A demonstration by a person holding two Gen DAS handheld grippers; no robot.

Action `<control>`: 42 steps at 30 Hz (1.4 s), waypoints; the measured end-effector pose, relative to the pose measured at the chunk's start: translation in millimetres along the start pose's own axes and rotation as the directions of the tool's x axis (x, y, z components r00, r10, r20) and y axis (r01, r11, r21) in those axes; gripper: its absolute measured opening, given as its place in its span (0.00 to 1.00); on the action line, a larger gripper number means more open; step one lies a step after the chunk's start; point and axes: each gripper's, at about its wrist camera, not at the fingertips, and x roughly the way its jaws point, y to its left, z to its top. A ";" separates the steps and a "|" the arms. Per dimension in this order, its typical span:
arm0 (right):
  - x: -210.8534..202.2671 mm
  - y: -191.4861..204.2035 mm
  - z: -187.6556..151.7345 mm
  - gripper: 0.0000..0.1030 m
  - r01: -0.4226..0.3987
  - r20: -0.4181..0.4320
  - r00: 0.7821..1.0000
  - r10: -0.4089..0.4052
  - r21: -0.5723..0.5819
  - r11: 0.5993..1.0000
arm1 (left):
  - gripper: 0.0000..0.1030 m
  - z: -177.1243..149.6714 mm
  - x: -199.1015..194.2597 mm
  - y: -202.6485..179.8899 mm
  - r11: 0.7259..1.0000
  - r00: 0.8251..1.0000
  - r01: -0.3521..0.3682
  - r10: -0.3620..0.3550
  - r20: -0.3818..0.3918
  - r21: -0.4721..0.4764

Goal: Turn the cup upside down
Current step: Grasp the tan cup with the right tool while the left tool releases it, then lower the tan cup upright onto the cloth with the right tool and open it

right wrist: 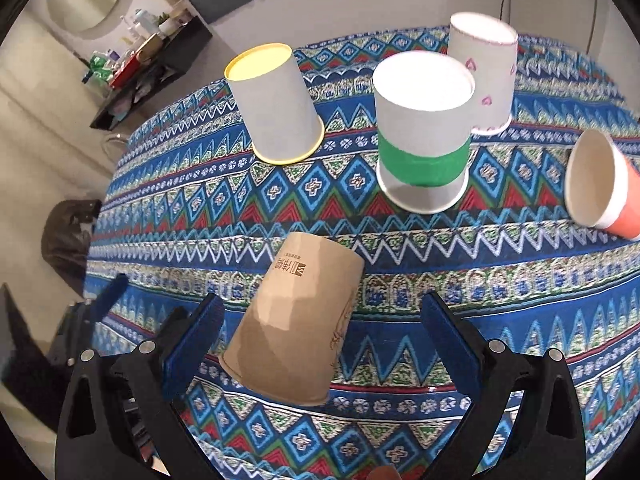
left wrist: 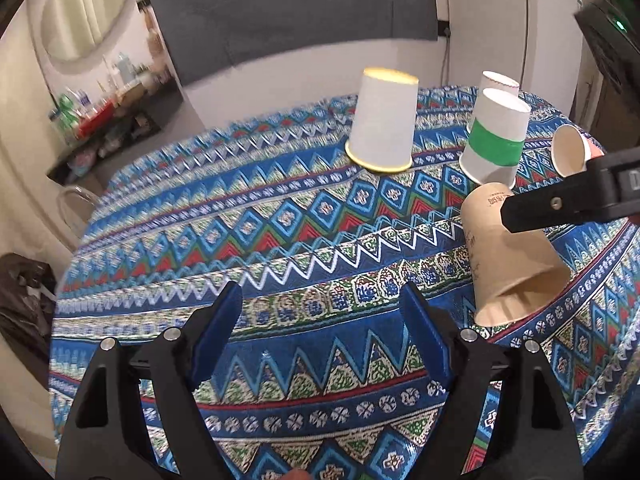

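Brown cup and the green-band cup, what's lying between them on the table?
Nothing but bare patterned cloth. In the right wrist view the stretch from the brown cup up to the green-band cup holds no other object.

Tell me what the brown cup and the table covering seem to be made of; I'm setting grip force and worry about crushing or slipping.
The brown cup looks like thin kraft paper, matte, with a rolled rim and printed logo; its wall shows flat dents, so it probably crushes easily. The tablecloth looks like printed woven fabric, matte and slightly wrinkled, likely cotton, though the weave is too fine to confirm.
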 end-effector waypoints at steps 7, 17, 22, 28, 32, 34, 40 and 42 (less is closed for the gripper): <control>24.2 -0.2 11.1 0.54 -0.158 -0.139 0.977 0.163 0.048 0.986 | 0.77 8.1 20.1 -1.2 0.999 0.999 0.026 -0.026 -0.040 0.023; 28.5 13.1 16.7 0.53 -0.153 -0.150 0.978 0.148 -0.018 0.988 | 0.77 13.1 28.0 -11.8 0.998 0.999 0.028 -0.025 -0.037 0.064; 14.6 19.6 18.5 0.52 -0.152 -0.076 0.986 0.148 -0.061 0.986 | 0.77 15.1 23.5 -5.4 0.998 0.999 0.021 -0.020 -0.029 0.051; -7.1 14.8 18.1 0.52 -0.086 0.109 0.989 0.098 -0.114 0.990 | 0.77 17.6 15.7 4.3 1.000 1.000 0.009 -0.009 -0.014 0.001; -13.9 5.5 14.9 0.51 -0.057 0.226 0.970 0.088 -0.140 0.988 | 0.77 16.2 13.5 6.7 0.999 1.000 0.011 -0.011 -0.007 -0.032; -16.1 3.6 11.7 0.51 -0.017 0.294 0.954 0.065 -0.161 0.987 | 0.77 13.9 12.9 6.6 0.999 1.000 0.011 -0.011 -0.005 -0.045; -14.0 8.5 -3.5 0.51 0.145 0.434 0.901 -0.030 -0.234 0.961 | 0.79 7.7 13.8 4.1 0.996 1.000 0.023 -0.023 -0.003 -0.085; -13.1 13.4 -9.3 0.51 0.192 0.465 0.884 -0.053 -0.258 0.947 | 0.79 5.5 14.8 2.4 0.996 1.000 0.029 -0.029 -0.004 -0.089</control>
